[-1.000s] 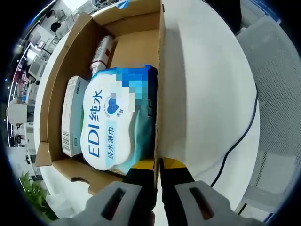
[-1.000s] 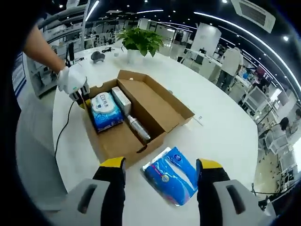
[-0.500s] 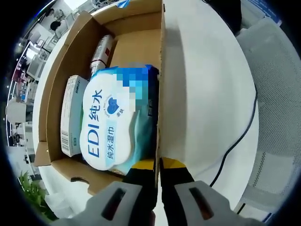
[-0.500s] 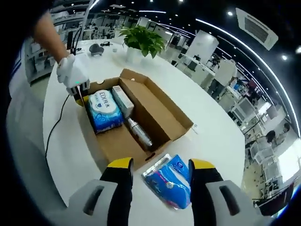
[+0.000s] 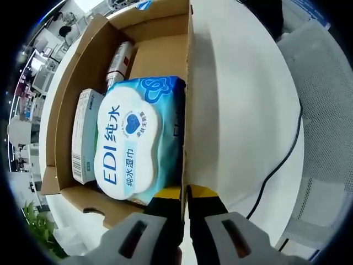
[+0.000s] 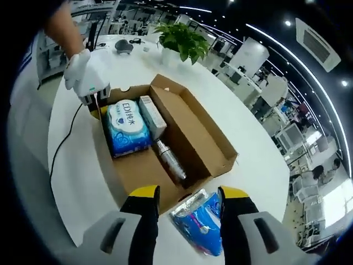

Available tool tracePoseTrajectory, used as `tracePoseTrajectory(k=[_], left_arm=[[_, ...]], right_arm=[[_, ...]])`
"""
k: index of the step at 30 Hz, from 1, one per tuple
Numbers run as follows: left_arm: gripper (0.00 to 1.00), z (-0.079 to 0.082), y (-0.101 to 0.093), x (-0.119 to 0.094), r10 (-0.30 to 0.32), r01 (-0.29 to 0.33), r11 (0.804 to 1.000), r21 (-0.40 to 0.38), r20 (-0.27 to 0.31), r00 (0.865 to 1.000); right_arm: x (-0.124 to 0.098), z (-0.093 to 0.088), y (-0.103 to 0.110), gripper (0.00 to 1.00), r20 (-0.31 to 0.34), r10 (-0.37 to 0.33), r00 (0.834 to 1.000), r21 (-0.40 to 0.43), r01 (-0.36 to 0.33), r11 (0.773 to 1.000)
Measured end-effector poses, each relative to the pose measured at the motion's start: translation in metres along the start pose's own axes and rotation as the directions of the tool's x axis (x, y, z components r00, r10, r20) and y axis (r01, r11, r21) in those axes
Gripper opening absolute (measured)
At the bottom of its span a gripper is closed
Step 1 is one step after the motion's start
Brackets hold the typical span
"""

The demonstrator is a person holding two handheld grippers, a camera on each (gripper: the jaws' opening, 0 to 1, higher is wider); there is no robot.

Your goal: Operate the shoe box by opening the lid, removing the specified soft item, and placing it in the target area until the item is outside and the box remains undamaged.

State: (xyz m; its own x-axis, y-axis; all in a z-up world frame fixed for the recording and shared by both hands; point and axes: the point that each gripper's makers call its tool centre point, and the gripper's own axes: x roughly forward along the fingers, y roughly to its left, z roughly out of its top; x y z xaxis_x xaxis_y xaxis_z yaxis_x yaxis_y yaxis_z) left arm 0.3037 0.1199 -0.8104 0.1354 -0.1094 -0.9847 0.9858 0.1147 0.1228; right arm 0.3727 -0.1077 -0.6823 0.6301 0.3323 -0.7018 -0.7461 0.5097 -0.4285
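The open cardboard shoe box (image 5: 160,52) holds a blue-and-white wet-wipes pack (image 5: 132,138), a small white carton (image 5: 85,135) and a metal bottle (image 5: 120,58). My left gripper (image 5: 185,193) is shut on the box's side wall, one yellow-tipped jaw on each face. In the right gripper view a gloved hand (image 6: 83,69) holds that left gripper (image 6: 95,100) at the box's (image 6: 193,138) far-left corner. A soft blue pack (image 6: 199,221) lies on the white table just outside the box's near corner, between the jaws of my open right gripper (image 6: 189,199).
A black cable (image 5: 276,165) trails over the round white table (image 5: 242,99); the same cable (image 6: 60,160) runs left of the box. A mesh chair (image 5: 325,110) stands past the table's edge. A potted plant (image 6: 185,41) sits far across the table.
The right gripper's camera has shifted toward the box, and its jaws stand slightly closer together. The left gripper keeps its hold on the box wall.
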Motion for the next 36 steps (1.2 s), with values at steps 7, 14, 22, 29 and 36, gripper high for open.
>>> tracePoseTrajectory(k=[7, 14, 22, 29, 36], left_arm=[[0.01, 0.0, -0.001, 0.001, 0.001, -0.001, 1.0, 0.004, 0.001, 1.0], [0.01, 0.001, -0.002, 0.001, 0.004, -0.004, 1.0, 0.006, 0.002, 1.0], [0.01, 0.002, -0.001, 0.0, 0.007, -0.007, 1.0, 0.003, 0.003, 1.0], [0.01, 0.002, -0.001, 0.0, 0.006, -0.006, 1.0, 0.004, 0.003, 1.0], [0.01, 0.002, -0.001, 0.0, 0.002, -0.002, 1.0, 0.005, 0.0, 1.0]], right_arm=[[0.017, -0.001, 0.004, 0.4, -0.027, -0.015, 1.0, 0.007, 0.015, 1.0], [0.038, -0.003, 0.006, 0.41, -0.041, -0.027, 0.999, -0.027, 0.026, 0.999], [0.059, -0.012, 0.012, 0.44, -0.081, 0.0, 0.997, -0.086, -0.007, 0.996], [0.079, -0.015, 0.015, 0.43, -0.109, 0.036, 0.993, -0.143, -0.052, 0.988], [0.098, -0.023, 0.013, 0.44, -0.159, 0.055, 0.986, -0.142, -0.078, 0.987]])
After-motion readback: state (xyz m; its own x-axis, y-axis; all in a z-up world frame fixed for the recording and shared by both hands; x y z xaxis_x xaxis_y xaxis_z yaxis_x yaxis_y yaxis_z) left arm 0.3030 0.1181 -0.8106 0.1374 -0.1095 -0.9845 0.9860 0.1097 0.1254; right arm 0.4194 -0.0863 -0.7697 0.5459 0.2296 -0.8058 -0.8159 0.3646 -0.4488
